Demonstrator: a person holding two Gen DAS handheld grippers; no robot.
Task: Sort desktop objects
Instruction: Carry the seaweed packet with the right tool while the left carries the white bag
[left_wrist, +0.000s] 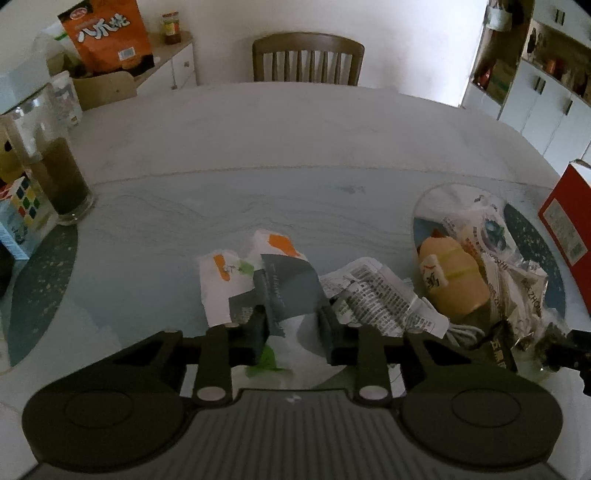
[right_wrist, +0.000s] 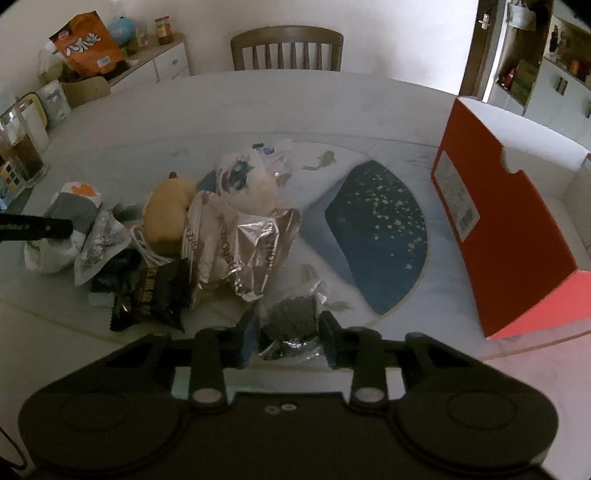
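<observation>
Two grippers work low over the marble-pattern table (left_wrist: 295, 147), whose far half toward the wooden chair (left_wrist: 308, 59) lies open. The left gripper (left_wrist: 291, 326) straddles a grey paper wrapper (left_wrist: 284, 291), fingers part-open, grip uncertain. The right gripper (right_wrist: 288, 334) pinches a clear packet of dark granules (right_wrist: 291, 321) beside the red box (right_wrist: 506, 229).

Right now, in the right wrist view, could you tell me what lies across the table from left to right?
glass of dark liquid → grey-and-white paper wrapper → yellow plush toy → silver foil bag → dark blue placemat → red box
</observation>
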